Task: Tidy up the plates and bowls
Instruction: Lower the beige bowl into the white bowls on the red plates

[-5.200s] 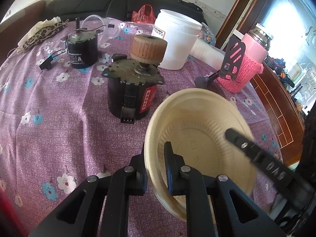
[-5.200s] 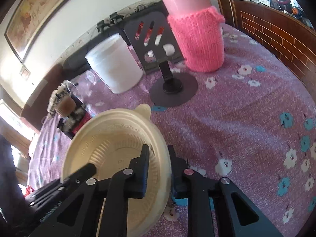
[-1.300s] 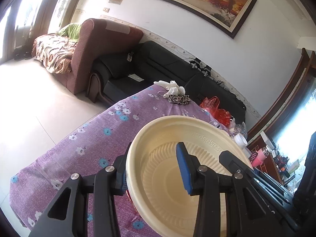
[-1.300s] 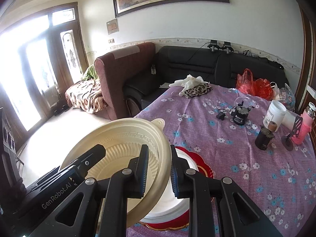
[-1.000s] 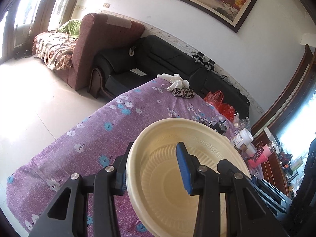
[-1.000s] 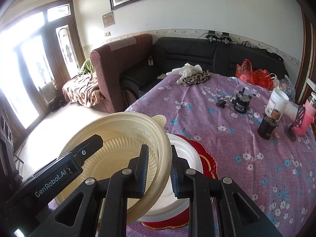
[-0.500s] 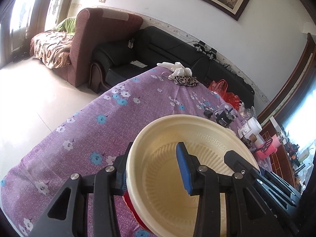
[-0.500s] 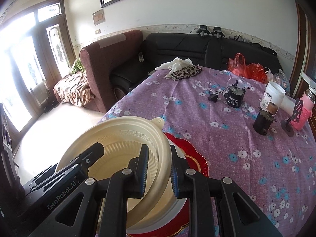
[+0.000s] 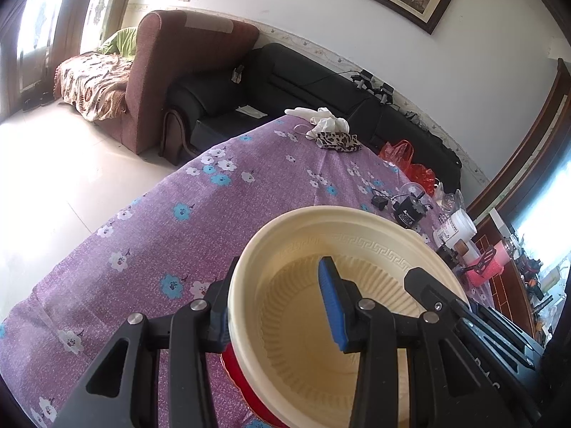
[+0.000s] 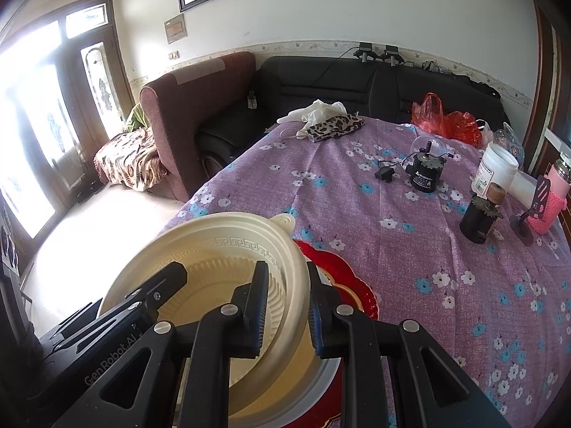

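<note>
We look across a living room with a dark red armchair (image 10: 200, 107) and a black sofa (image 10: 357, 82) behind a surface (image 10: 392, 249) draped in purple cloth with blue and white flowers. The only writing we can read is "GenRobot.AI", printed on the black body of the left hand-held gripper (image 9: 276, 306) where it crosses the right wrist view at 8 o'clock; the label on the white jar (image 10: 494, 171) at 2 o'clock and the print on the small black motor (image 10: 424, 173) beside it are too small to make out. The cream bowl (image 10: 214, 264) sits low at 6 to 7 o'clock in both views, its opening facing up and tipped a little toward us, a key-pattern band running round the inside of its rim and a small tab at 12 o'clock on its far edge in the right wrist view. Both tools pinch its wall: the left hand-held gripper has one finger inside and one outside on the bowl's left side, and the right hand-held gripper (image 10: 285, 306) clamps the right side the same way. Under the bowl we see only slivers of a red plate (image 10: 342, 274) with a gold edge and of a white dish (image 10: 321, 371) on it; whether the bowl touches them we cannot tell. A pink-sleeved bottle (image 10: 551, 199) at 3 o'clock is cut off by the frame's dark edge.
</note>
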### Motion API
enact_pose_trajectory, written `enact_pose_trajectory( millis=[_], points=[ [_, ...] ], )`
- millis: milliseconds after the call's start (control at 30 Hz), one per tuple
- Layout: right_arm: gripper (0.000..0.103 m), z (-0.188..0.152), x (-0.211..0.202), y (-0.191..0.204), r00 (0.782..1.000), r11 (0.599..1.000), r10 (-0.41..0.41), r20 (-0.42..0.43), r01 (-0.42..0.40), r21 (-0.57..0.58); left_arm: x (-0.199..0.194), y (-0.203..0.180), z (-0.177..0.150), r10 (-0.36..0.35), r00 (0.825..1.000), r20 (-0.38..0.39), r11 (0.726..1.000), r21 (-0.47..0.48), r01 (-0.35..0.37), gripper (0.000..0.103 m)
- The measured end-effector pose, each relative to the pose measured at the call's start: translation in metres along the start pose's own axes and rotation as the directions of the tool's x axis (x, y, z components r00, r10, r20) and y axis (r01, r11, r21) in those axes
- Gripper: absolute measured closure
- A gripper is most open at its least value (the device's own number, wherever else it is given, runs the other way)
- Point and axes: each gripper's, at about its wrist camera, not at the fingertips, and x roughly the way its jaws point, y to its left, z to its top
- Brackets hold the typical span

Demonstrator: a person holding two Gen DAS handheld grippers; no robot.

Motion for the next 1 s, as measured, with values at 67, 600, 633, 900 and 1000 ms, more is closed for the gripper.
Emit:
enact_pose_trajectory(
  millis=[67, 600, 633, 900, 1000],
  points=[
    [0.080, 0.000, 0.000, 0.000, 1.000, 1.000, -0.001, 0.001, 0.001, 0.000, 0.000, 0.000, 0.000, 0.000, 1.000, 0.000, 1.000, 0.000, 0.000, 0.064],
    [0.065, 0.001, -0.009, 0.003, 0.999, 1.000, 0.006, 0.032, -0.006, 0.015, -0.005, 0.005, 0.000, -0.019, 1.000, 0.002, 1.000, -0.020, 0.019, 0.063],
    [0.064, 0.002, -0.010, 0.003, 0.999, 1.000, 0.005, 0.036, -0.006, 0.015, -0.005, 0.006, 0.000, -0.020, 1.000, 0.003, 1.000, -0.020, 0.020, 0.063],
    [0.063, 0.002, -0.022, 0.006, 0.998, 1.000, 0.013, 0.064, -0.015, 0.020, -0.007, 0.006, 0.000, -0.026, 1.000, 0.001, 0.999, -0.020, 0.026, 0.063],
    [0.058, 0.002, -0.028, 0.006, 0.997, 0.999, 0.016, 0.080, -0.018, 0.027, -0.008, 0.006, 0.001, -0.031, 1.000, 0.000, 0.999, -0.019, 0.031, 0.063]
  ],
)
